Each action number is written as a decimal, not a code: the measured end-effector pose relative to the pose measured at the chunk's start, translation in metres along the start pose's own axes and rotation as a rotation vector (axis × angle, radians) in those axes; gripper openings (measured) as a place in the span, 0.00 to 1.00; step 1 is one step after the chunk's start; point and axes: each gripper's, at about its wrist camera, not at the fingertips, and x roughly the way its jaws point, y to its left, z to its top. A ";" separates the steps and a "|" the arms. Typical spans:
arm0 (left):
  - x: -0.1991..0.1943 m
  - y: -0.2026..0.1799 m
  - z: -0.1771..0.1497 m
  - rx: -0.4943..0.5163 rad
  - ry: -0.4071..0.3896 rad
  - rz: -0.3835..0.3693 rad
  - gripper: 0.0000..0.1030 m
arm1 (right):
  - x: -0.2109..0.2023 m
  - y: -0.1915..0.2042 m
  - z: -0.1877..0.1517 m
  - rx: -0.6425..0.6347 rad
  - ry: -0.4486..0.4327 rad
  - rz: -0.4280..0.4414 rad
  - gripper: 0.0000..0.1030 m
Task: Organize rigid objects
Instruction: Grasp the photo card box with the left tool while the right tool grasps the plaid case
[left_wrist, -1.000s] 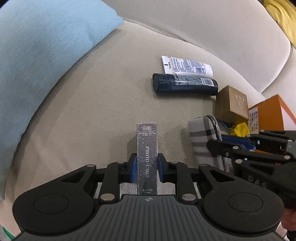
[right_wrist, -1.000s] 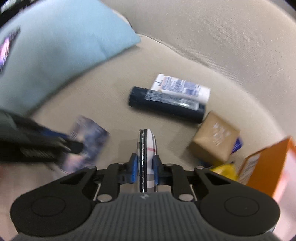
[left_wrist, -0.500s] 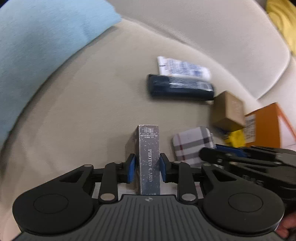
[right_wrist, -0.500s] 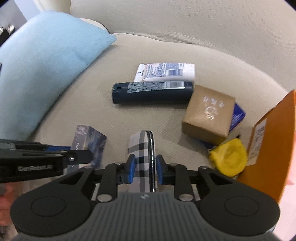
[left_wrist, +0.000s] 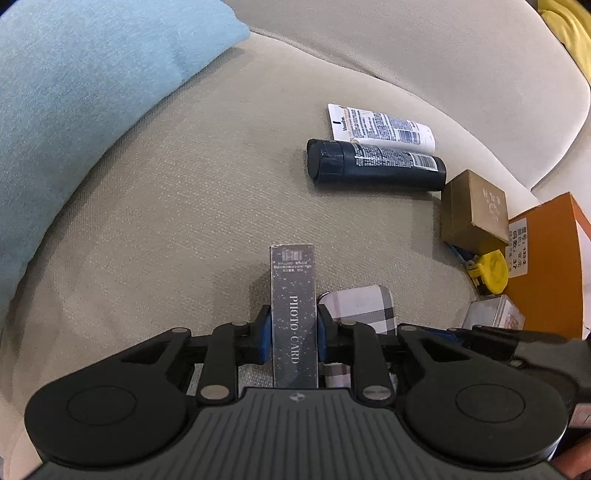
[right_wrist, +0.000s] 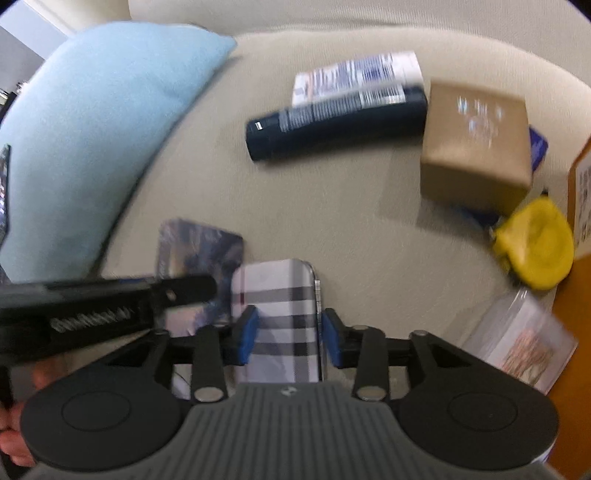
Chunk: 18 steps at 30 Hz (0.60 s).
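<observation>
My left gripper (left_wrist: 293, 341) is shut on a dark "PHOTO CARD" box (left_wrist: 294, 314), held on edge low over the beige sofa seat (left_wrist: 192, 221). In the right wrist view the box (right_wrist: 195, 254) shows just left of the plaid case. My right gripper (right_wrist: 289, 334) has its blue pads on both sides of a plaid case (right_wrist: 277, 314), now flat side up, close to the seat. The case also shows in the left wrist view (left_wrist: 364, 306), right beside the box. The view is too blurred to tell whether the pads still press it.
A black tube (left_wrist: 373, 166) and a white tube (left_wrist: 380, 127) lie at the back. A brown box (left_wrist: 474, 206), yellow tape measure (left_wrist: 489, 273), clear plastic box (right_wrist: 521, 339) and orange box (left_wrist: 546, 258) crowd the right. A blue cushion (left_wrist: 85, 92) fills the left.
The right gripper turned the plaid case from on edge to flat and brought it down beside the photo card box; its jaws stand wider. The left gripper kept hold of the box.
</observation>
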 end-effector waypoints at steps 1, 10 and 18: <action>0.000 0.000 -0.001 0.000 0.005 -0.002 0.25 | 0.000 0.000 -0.003 -0.001 -0.009 0.002 0.49; 0.004 0.005 -0.003 -0.026 0.032 -0.009 0.25 | 0.008 0.031 -0.023 -0.094 -0.039 -0.076 0.46; 0.003 0.005 -0.006 -0.026 0.026 -0.004 0.24 | -0.030 0.037 -0.031 -0.084 -0.063 0.013 0.18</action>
